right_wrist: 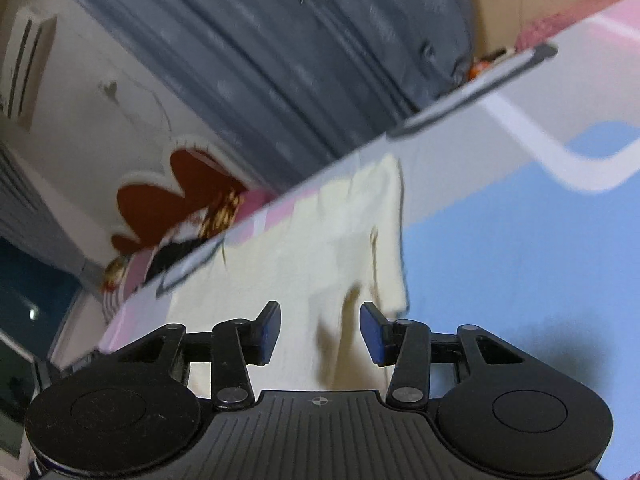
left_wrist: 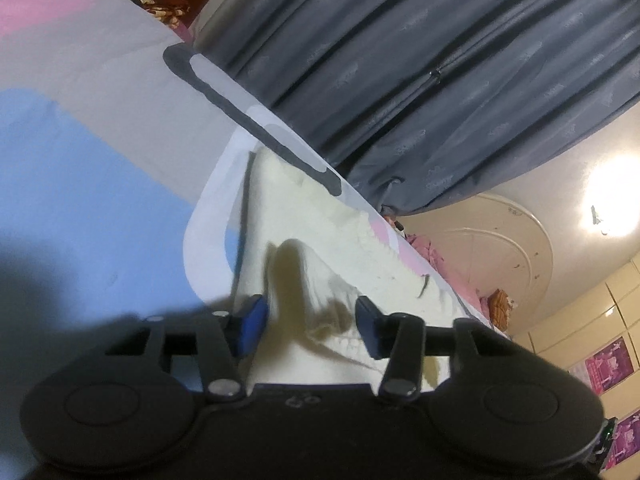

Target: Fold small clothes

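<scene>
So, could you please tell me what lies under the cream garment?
The cream garment lies on a bedsheet with blue, pink and white blocks. Anything beneath its middle is covered.

Open blue sheet (right_wrist: 520,260) beside cream cloth (right_wrist: 304,264); grey curtain (left_wrist: 400,60) right behind bed edge.

Ceiling lamp (left_wrist: 612,200) glare, motion blur, fisheye warping

Bedding: pastel blue, pink and white patterned bedsheet (left_wrist: 100,160)
Backdrop: pleated grey fabric curtain (left_wrist: 420,60)
Wall: white air conditioner unit (right_wrist: 26,68), red flower-shaped decoration (right_wrist: 160,204)
Overhead: glowing round ceiling lamp (left_wrist: 612,196)
</scene>
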A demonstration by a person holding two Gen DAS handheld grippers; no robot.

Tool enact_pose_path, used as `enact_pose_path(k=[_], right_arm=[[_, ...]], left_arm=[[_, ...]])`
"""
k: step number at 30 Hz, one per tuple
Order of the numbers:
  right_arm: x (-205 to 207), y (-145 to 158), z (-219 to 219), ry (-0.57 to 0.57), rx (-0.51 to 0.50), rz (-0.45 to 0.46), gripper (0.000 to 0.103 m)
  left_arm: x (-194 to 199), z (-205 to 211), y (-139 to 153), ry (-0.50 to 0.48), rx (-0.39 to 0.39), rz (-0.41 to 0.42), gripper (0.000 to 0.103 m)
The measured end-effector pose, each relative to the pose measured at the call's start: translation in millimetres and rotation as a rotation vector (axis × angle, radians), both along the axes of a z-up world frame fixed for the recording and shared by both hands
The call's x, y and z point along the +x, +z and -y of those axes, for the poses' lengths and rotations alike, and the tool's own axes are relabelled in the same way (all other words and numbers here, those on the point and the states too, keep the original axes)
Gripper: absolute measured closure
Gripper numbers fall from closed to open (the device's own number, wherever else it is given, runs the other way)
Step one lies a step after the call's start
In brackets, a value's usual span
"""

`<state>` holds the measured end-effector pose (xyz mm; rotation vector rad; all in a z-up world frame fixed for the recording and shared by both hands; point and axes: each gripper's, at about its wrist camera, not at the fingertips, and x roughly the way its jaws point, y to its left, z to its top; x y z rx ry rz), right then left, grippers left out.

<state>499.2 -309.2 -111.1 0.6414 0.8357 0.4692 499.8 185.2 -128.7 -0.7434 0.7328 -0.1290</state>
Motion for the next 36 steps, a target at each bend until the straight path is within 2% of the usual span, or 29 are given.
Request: enact_pose_path(k=[1, 2, 3, 4, 5, 7, 13, 16, 18, 19, 20, 21, 22, 24, 29, 33, 36], right_arm=[[2.1, -1.2, -4.0, 0.017, -0.005, -0.014, 0.058], [4.9, -4.7, -8.5, 0.038, -0.008, -0.029, 0.063], [7.9, -6.6, -12.8, 0.053, -0.01, -0.039, 0.078], [10.3, -7.5, -16.7, 0.065, -0.006, -0.044, 0.087], [13.4, -8.6, -18.9, 0.074, 0.0, -0.046, 0.097], [18.6, -5.7, -19.6, 0.064, 0.012, -0.024, 0.1], [39.2, 14.9, -2.2, -0.051, 0.148, 0.063, 0.1], [64.8, 14.6, 0.9, -0.097, 0.192, 0.054, 0.1], [81.8, 10.0, 1.5, -0.123, 0.219, 0.04, 0.1], [90.8, 6.5, 2.3, -0.134, 0.23, 0.031, 0.1], [100.1, 1.6, 1.3, -0.145, 0.237, 0.018, 0.1], [107.9, -3.3, 1.9, -0.153, 0.231, 0.0, 0.1], [116.3, -10.8, -0.1, -0.157, 0.216, -0.03, 0.1], [124.3, -22.0, -0.6, -0.142, 0.196, -0.057, 0.1], [116.8, -19.5, -6.4, -0.107, 0.16, -0.031, 0.1], [112.4, -15.8, -10.1, -0.091, 0.145, -0.021, 0.099], [111.7, -15.9, -11.1, -0.097, 0.143, -0.029, 0.099]], left_arm=[[5.6, 0.6, -1.3, -0.002, -0.003, -0.008, 0.066], [9.9, 0.1, -2.6, -0.005, -0.008, -0.01, 0.071], [13.7, -0.1, -3.8, -0.01, -0.017, -0.014, 0.076], [16.9, -0.8, -4.8, -0.019, -0.025, -0.021, 0.092], [20.5, -0.8, -5.8, -0.027, -0.023, -0.028, 0.097], [24.4, -1.8, -4.2, -0.025, -0.029, -0.007, 0.097], [38.2, -1.2, 9.1, -0.031, -0.072, 0.06, 0.097], [56.4, -1.6, 7.3, -0.027, -0.077, 0.028, 0.097], [67.5, -2.5, 4.6, -0.021, -0.052, 0.013, 0.097], [72.0, -3.2, 3.0, -0.023, -0.049, 0.026, 0.096], [76.5, -3.5, -0.1, -0.016, -0.04, 0.015, 0.09], [80.9, -5.0, -5.4, -0.004, -0.046, -0.005, 0.083], [82.8, -6.8, -10.3, 0.007, -0.065, -0.012, 0.081], [82.7, -10.2, -14.7, 0.012, -0.089, -0.012, 0.081], [71.8, -14.4, -3.9, -0.014, -0.082, 0.01, 0.079], [63.4, -16.0, 0.9, -0.036, -0.124, 0.001, 0.079], [68.1, -9.1, 0.7, -0.065, -0.122, -0.035, 0.071]])
